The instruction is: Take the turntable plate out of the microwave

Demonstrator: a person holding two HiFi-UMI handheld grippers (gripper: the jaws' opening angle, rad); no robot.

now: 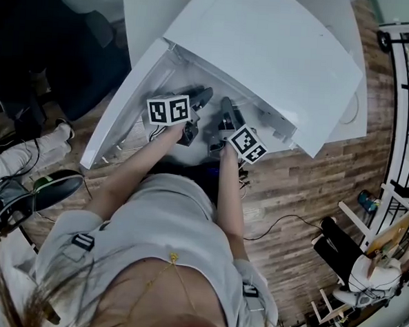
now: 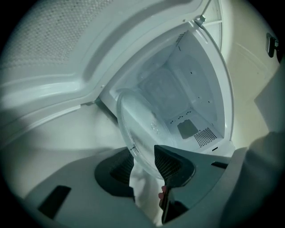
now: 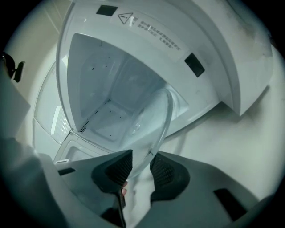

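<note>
At the far left the microwave door (image 1: 121, 109) stands swung wide, so the path out of the cavity is free on that side.

The left gripper (image 1: 203, 97) reaches toward the mouth of the microwave (image 1: 266, 52). In the left gripper view its jaws are at a middling spread, with the near rim of the glass turntable plate (image 2: 138, 120) caught between the ribbed pads (image 2: 169, 165). It is a hold on the rim only.

The plate sits between the two grippers at the opening of the cavity (image 2: 189, 95). Its near edge is out at the jaws and its far part shows against the cavity's inside. I cannot tell whether it has cleared the cavity floor.

The right gripper (image 1: 225, 112) is just beside the left. In the right gripper view its pads (image 3: 167, 171) stand narrower and close on the same rim a little further round.

The step in hand looks like the draw-out, and the task seems about halfway done. Both holds are on one side of a smooth, heavy glass disc, so the far edge will tend to sag. To do this well, keep both clamps firm and move the hands together at one pace and one height. Lift slightly before pulling back, so the plate's underside comes free of whatever it sits on. Keep the plate near level, and watch the far rim against the cavity's lip and the door.
</note>
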